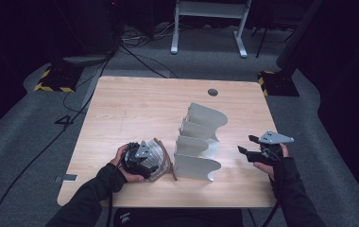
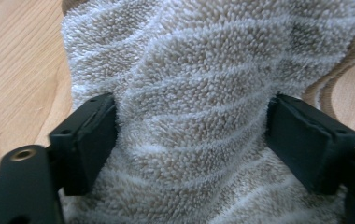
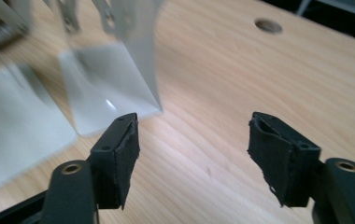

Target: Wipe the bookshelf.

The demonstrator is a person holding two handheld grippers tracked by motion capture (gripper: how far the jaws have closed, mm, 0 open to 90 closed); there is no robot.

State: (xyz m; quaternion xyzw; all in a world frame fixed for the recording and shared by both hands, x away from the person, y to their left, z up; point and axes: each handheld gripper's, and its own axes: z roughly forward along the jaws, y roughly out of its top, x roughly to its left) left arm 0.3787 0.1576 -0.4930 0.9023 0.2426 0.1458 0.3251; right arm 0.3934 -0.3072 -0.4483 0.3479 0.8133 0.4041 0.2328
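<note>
A beige striped terry towel [image 1: 161,157] lies bunched on the wooden table [image 1: 135,104], just left of a white metal divider rack [image 1: 199,142]. My left gripper [image 1: 150,164] reaches into the towel from the left. In the left gripper view its two black pads press on either side of a raised fold of the towel [image 2: 189,88], which narrows between them. My right gripper [image 1: 246,144] hovers to the right of the rack, with its jaws pointing left towards it. In the right gripper view my right gripper [image 3: 192,144] stands open over bare wood, beside the blurred rack [image 3: 119,70].
A round cable hole [image 1: 212,92] sits near the table's far edge, and the same hole [image 3: 268,25] appears in the right gripper view. Cables, a white desk frame [image 1: 210,28] and stand bases with yellow-black tape lie on the floor beyond.
</note>
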